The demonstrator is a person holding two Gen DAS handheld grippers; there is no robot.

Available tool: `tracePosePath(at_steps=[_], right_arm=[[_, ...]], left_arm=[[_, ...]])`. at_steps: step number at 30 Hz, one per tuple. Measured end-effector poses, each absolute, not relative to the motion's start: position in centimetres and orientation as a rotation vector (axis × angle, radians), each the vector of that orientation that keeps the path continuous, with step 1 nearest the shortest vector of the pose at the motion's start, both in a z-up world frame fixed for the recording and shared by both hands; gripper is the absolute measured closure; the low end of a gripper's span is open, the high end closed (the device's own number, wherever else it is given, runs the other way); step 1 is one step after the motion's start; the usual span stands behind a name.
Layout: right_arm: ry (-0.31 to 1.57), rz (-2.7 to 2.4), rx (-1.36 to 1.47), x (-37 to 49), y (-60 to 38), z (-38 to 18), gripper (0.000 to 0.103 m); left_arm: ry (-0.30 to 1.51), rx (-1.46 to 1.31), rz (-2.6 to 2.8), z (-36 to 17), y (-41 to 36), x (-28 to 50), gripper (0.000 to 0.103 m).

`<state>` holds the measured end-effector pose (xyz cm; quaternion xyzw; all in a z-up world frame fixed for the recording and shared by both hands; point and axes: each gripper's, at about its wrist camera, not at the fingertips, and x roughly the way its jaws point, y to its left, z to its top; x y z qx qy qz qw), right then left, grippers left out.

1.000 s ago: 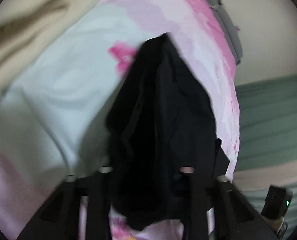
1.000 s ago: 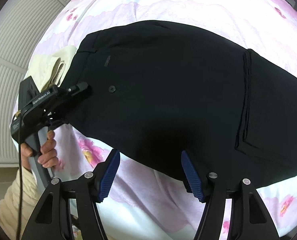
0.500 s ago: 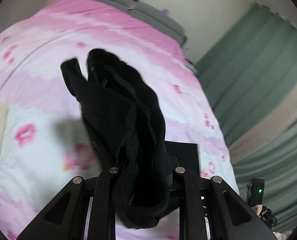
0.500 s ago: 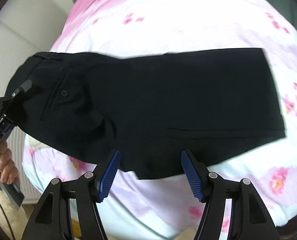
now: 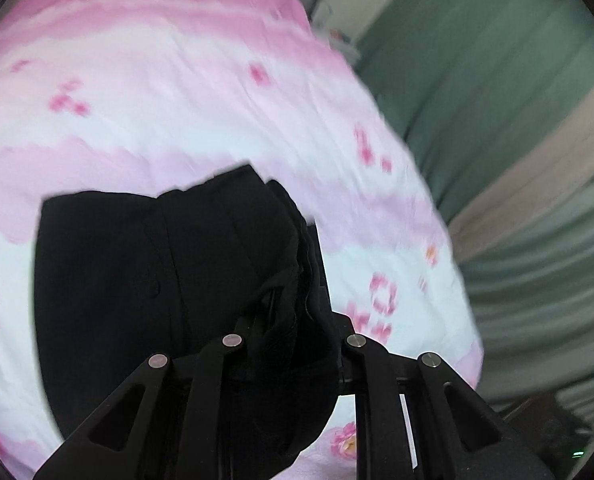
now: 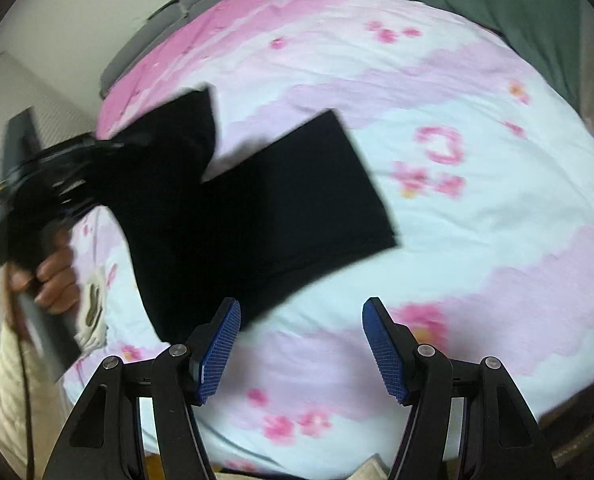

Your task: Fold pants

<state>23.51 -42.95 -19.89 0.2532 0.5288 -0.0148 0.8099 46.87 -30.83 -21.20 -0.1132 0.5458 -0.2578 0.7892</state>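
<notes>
The black woven pants (image 6: 233, 216) are being carried across the pink-and-white floral bedspread (image 6: 477, 208), gathered at one end and dragged by the left gripper (image 5: 293, 320). This looks like the repositioning stage of the fold: the garment already appears doubled, with one squared end lying flat on the bedspread toward its middle and the bunched end lifted off the surface near the bedspread's left edge in the right wrist view.

The left gripper has its jaws pinched nearly together on a thick wad of the black cloth, and they have just been closing further, with fabric between them throughout. In the right wrist view the person's left hand (image 6: 53, 276) grips the tool's handle, tilted steeply downward, with a cream knitted sleeve (image 6: 5, 392) below it.

The right gripper (image 6: 301, 344) hangs over the near edge of the bedspread, angled down, its blue-padded fingers (image 6: 217, 348) standing well apart with nothing between them; the pants' nearest edge lies just beyond the left pad.

The next move likely calls for laying the lifted end down flat, aligned over the resting half, while the free right gripper takes or pins a corner so the layers do not slide or bunch.
</notes>
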Motion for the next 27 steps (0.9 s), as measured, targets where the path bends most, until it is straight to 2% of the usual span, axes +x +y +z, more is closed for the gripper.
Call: tracePosePath(at_steps=[4, 13, 15, 16, 17, 19, 21, 23, 25, 27], right_arm=[[1.169, -0.075, 0.570, 21.5, -46.3, -21.4, 0.038], [1.202, -0.111, 0.595, 19.9, -51.9, -23.5, 0.038], [1.206, -0.115, 0.585, 19.9, -52.6, -23.7, 0.038], [1.208, -0.127, 0.569, 20.1, -52.7, -23.8, 0.038], [1.209, -0.133, 0.559, 19.9, -52.9, -23.7, 0.038], [1.217, -0.135, 0.545, 20.3, -53.2, -23.9, 0.038], [1.219, -0.133, 0.547, 20.8, -53.6, -24.0, 0.038], [1.219, -0.120, 0.553, 21.5, -53.7, -24.1, 0.038], [1.218, -0.098, 0.552, 22.1, -53.6, -24.3, 0.038], [1.211, -0.054, 0.545, 23.2, -53.1, -24.5, 0.038]], left_arm=[[1.261, -0.162, -0.543, -25.2, -36.0, 45.2, 0.086], [1.285, -0.009, -0.536, -27.5, -41.9, 43.2, 0.085], [1.337, 0.001, -0.529, -28.2, -42.6, 43.4, 0.072], [1.370, -0.009, -0.536, -28.4, -42.8, 43.5, 0.055], [1.398, -0.033, -0.549, -28.3, -42.9, 43.4, 0.044], [1.385, -0.038, -0.554, -27.5, -42.8, 42.7, 0.038], [1.349, -0.013, -0.562, -26.1, -42.2, 41.8, 0.038], [1.336, -0.052, -0.589, -24.6, -40.1, 40.5, 0.036], [1.330, -0.062, -0.550, -23.8, -37.5, 39.5, 0.030], [1.299, -0.015, -0.466, -22.9, -35.2, 38.5, 0.030]])
